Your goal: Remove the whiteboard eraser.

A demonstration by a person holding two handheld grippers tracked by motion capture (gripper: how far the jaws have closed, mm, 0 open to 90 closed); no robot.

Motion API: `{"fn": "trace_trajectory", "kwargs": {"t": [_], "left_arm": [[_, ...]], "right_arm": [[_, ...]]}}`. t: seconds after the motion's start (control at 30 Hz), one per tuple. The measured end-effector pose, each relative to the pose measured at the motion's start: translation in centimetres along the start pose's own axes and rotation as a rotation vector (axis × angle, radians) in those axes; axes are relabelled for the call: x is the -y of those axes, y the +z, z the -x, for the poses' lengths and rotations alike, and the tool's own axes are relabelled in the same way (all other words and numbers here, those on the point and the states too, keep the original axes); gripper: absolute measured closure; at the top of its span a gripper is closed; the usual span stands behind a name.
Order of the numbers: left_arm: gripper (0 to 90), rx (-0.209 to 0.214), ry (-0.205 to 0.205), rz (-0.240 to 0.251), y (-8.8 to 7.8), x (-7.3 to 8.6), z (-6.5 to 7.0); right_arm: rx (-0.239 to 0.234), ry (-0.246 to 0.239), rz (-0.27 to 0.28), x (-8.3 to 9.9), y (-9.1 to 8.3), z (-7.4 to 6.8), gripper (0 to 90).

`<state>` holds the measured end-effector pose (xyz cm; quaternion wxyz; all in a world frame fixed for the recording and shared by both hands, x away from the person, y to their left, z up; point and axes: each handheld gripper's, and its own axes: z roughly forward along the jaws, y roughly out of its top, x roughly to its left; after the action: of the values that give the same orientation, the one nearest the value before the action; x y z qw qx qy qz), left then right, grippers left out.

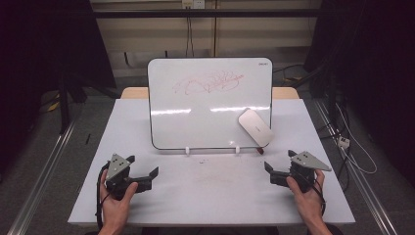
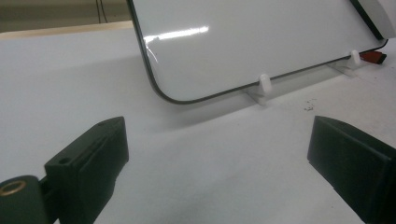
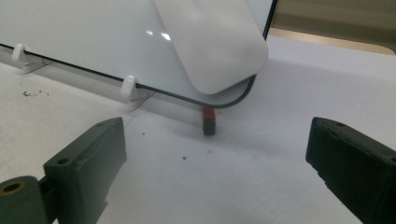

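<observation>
A whiteboard (image 1: 210,107) (image 2: 257,42) (image 3: 93,32) leans upright on two small white clips (image 1: 187,150) at the middle of the white table (image 1: 205,196). Red scribbles (image 1: 208,83) cover its upper part. A white eraser (image 1: 255,126) (image 3: 210,42) clings to its lower right corner. The end of a red marker (image 1: 260,150) (image 2: 373,58) (image 3: 208,120) pokes out below that corner. My left gripper (image 1: 143,165) (image 2: 217,154) is open near the front left, empty. My right gripper (image 1: 280,160) (image 3: 217,154) is open at the front right, empty, and faces the marker.
A wooden tabletop edge (image 1: 134,92) shows behind the white table. Cables (image 1: 350,147) lie on the floor to the right, and metal rails (image 1: 44,161) run along both sides. Faint red smudges (image 1: 215,176) mark the table in front of the board.
</observation>
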<state>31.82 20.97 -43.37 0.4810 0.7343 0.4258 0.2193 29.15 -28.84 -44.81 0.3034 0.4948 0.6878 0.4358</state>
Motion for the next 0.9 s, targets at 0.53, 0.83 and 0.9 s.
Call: {"fn": "trace_trajectory", "kwargs": {"t": [0.53,0.83,0.9], "left_arm": [[5.4,-0.004,-0.003,-0.025,0.2,0.3,-0.1],[5.4,0.007,0.015,-0.017,0.5,0.0,0.1],[5.4,0.014,0.006,-0.017,0.5,-0.1,0.2]], "right_arm": [[-0.057,-0.007,-0.015,-0.7,0.5,0.0,4.3],[-0.017,-0.019,-0.024,-2.2,0.8,0.1,6.0],[-0.017,-0.033,-0.025,-2.7,0.9,-0.2,5.7]]}}
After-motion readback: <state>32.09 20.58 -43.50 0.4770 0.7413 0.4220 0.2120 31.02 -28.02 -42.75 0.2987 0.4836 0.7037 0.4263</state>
